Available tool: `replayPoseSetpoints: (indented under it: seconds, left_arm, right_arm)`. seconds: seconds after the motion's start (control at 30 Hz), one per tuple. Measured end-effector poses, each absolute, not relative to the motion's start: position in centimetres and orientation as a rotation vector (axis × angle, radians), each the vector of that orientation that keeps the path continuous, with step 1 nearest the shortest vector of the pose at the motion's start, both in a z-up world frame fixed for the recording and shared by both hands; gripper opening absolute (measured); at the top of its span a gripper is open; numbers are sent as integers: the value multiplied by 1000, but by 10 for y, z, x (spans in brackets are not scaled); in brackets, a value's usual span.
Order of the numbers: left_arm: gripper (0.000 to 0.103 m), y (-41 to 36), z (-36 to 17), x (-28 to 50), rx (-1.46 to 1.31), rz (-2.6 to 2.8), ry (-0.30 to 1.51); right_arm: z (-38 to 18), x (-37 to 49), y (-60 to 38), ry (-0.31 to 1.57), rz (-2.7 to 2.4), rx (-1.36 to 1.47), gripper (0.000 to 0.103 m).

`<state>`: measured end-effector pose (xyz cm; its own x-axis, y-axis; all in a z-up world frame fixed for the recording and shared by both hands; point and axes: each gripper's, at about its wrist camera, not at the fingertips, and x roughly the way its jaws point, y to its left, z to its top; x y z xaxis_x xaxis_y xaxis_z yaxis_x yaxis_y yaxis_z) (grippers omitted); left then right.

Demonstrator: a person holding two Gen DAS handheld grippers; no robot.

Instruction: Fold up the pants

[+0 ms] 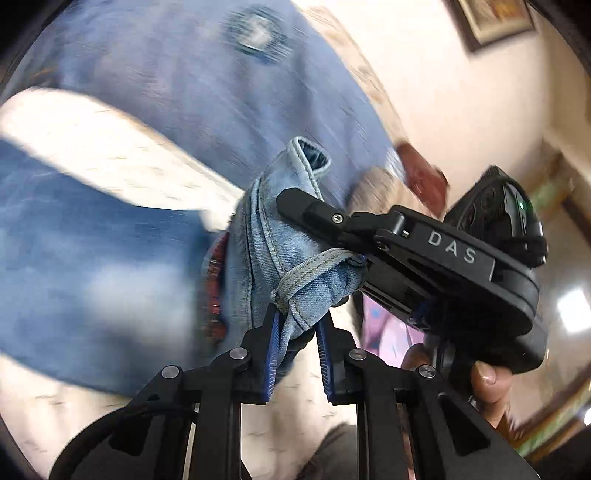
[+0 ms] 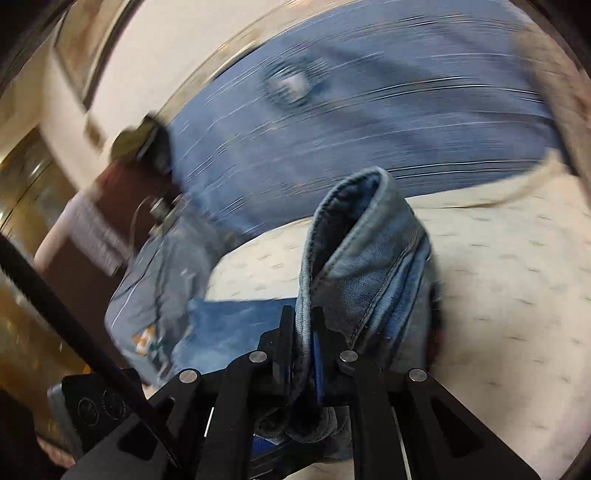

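Note:
Blue denim pants (image 1: pixel 207 96) lie spread over a cream bedcover (image 1: pixel 110 147), blurred by motion. My left gripper (image 1: pixel 299 317) is shut on a bunched denim hem (image 1: pixel 295 258) with a grey seam. My right gripper (image 1: pixel 291 201) reaches in from the right in the left wrist view, its fingers against the same bunch of cloth. In the right wrist view my right gripper (image 2: pixel 303 332) is shut on a folded denim edge (image 2: pixel 362 258), which stands up in a loop above the jaws. The rest of the pants (image 2: pixel 369 122) stretch across behind, with a frayed patch (image 2: pixel 291 85).
The cream bedcover (image 2: pixel 498 295) fills the lower right. A person in dark red (image 2: pixel 122 192) stands at the left beside wooden furniture (image 2: pixel 26 192). A framed picture (image 1: pixel 495 18) hangs on the pale wall. A hand (image 1: pixel 487 380) holds the right gripper's handle.

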<state>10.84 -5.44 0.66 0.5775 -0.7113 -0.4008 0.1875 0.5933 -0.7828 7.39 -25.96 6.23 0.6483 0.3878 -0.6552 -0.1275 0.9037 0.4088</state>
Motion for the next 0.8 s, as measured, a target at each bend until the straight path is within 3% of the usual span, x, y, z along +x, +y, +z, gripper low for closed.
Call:
replayPoseSetpoints:
  seconds: [0.17, 0.27, 0.33, 0.37, 0.4, 0.47, 0.53, 0.7, 0.77, 0.8]
  left_arm:
    - [19, 10, -27, 106, -769, -400, 846]
    - [27, 30, -56, 109, -754, -258, 947]
    - [31, 44, -67, 112, -801, -227, 982]
    - [33, 50, -68, 112, -819, -219, 978]
    - [36, 55, -67, 109, -836, -219, 968]
    - [46, 61, -62, 108, -861, -230, 945]
    - [54, 64, -60, 106, -848, -205, 932]
    - [53, 41, -63, 118, -808, -185, 948]
    - [42, 25, -65, 132, -747, -186, 966]
    - [26, 21, -64, 133, -717, -171, 958]
  right_arm:
    - [21, 107, -187, 908, 378, 294, 9]
    - [-24, 133, -165, 1004, 400, 308, 26]
    - [-39, 136, -169, 1060, 358, 345, 30]
    - [-38, 134, -175, 1049, 356, 372, 35]
    - [-31, 125, -186, 1010, 362, 397, 55]
    - [-19, 105, -204, 947, 333, 409, 82]
    - [-10, 77, -225, 875, 288, 392, 84]
    - [-23, 29, -254, 847, 232, 272, 84]
    - [-41, 15, -258, 857, 219, 260, 83]
    - [-52, 12, -258, 874, 211, 257, 83]
